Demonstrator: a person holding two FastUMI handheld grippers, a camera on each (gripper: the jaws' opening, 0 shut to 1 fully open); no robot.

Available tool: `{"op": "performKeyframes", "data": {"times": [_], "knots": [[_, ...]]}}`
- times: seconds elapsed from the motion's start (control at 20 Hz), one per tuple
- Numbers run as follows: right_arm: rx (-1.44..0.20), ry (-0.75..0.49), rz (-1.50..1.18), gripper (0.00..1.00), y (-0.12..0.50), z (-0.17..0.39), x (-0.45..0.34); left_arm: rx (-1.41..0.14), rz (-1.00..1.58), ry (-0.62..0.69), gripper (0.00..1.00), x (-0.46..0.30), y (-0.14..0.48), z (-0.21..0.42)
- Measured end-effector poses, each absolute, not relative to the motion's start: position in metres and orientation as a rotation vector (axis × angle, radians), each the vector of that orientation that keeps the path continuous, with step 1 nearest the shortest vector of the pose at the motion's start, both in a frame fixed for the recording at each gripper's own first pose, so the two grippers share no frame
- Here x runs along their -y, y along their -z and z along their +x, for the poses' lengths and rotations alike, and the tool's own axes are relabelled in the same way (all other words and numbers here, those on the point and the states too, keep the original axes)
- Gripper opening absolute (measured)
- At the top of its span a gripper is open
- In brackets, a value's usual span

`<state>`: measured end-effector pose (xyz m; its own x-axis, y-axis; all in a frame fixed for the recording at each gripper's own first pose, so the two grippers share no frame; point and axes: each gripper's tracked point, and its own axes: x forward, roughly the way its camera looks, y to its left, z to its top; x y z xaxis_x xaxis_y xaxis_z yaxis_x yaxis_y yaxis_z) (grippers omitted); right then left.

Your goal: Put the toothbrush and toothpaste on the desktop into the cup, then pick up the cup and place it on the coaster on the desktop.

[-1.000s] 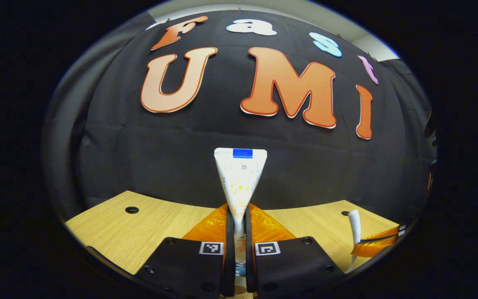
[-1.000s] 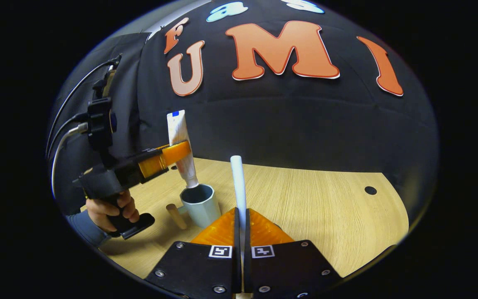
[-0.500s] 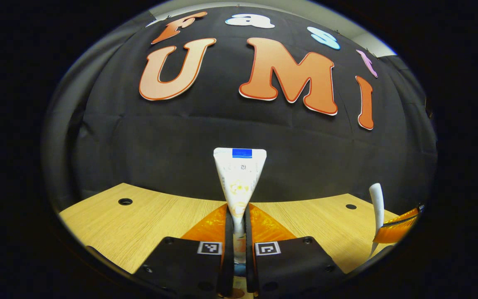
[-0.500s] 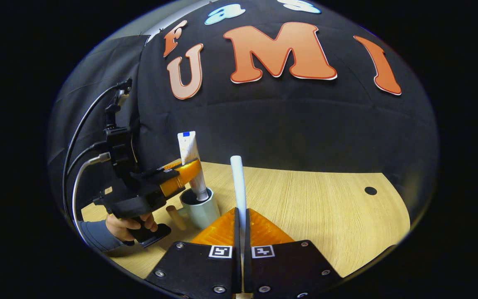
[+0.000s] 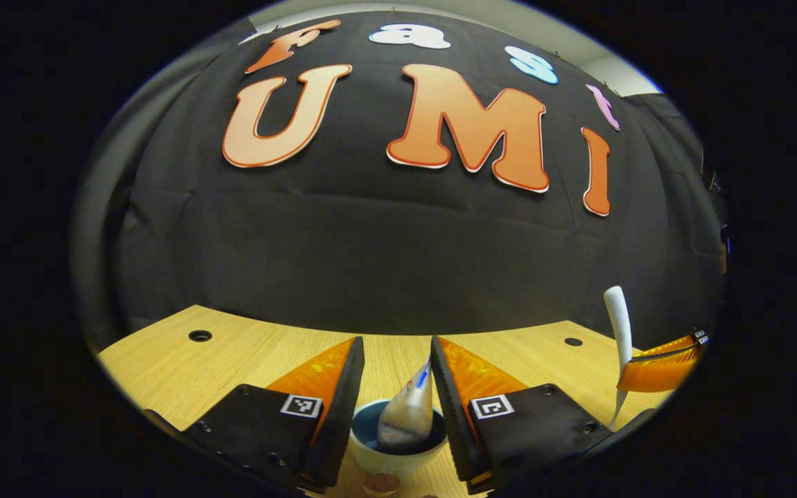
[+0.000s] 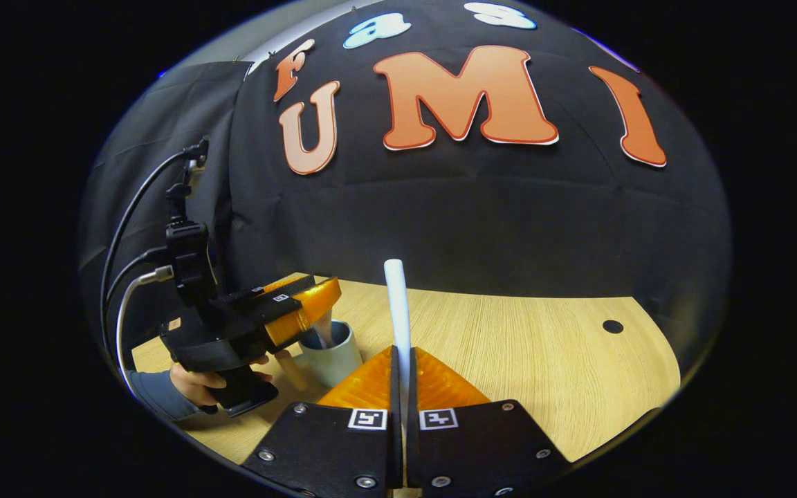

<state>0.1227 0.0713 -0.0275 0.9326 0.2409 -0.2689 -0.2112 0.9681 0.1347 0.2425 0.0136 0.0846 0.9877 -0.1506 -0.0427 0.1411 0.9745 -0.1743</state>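
Note:
In the left gripper view my left gripper [image 5: 396,353] stands open just above a pale cup [image 5: 397,453]. The white toothpaste tube [image 5: 407,415] rests inside the cup, leaning, free of both fingers. The right gripper view shows the same cup [image 6: 329,354] at the left with the left gripper [image 6: 315,301] over it, held by a hand. My right gripper [image 6: 402,363] is shut on the white toothbrush [image 6: 397,304], which stands upright between its fingers. That toothbrush [image 5: 618,321] also appears at the right edge of the left gripper view.
The wooden desktop [image 6: 523,360] stretches to the right, with a round cable hole [image 6: 612,326] near its far right. A short wooden handle [image 6: 290,368] sticks out beside the cup. Cables [image 6: 129,235] hang from the left gripper. The black cloth wall stands behind the desk.
My left gripper lowered the toothpaste tube into the cup and opened, letting it go; the tube dropped inside. My right gripper stayed shut on the toothbrush, barely moving.

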Motion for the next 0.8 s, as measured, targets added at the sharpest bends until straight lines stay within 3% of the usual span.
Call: {"op": "performKeyframes", "data": {"times": [0.1, 0.15, 0.25, 0.3, 0.8], "knots": [[-0.253, -0.23, 0.104, 0.03, 0.023, 0.124, -0.072, -0.041, -0.168, 0.155, 0.7, -0.016, -0.094, 0.236], [-0.233, -0.231, 0.094, 0.03, 0.021, 0.124, -0.072, -0.041, -0.158, 0.156, 0.83, -0.018, -0.097, 0.232], [-0.197, -0.238, 0.087, 0.02, 0.018, 0.126, -0.074, -0.043, -0.13, 0.14, 0.98, -0.026, -0.101, 0.225], [-0.176, -0.25, 0.09, 0.03, 0.016, 0.127, -0.076, -0.032, -0.129, 0.134, 1.0, -0.031, -0.106, 0.22], [0.0, -0.354, 0.252, 0.03, -0.009, 0.138, -0.108, 0.038, -0.084, 0.059, 1.0, -0.09, -0.139, 0.171]]}}
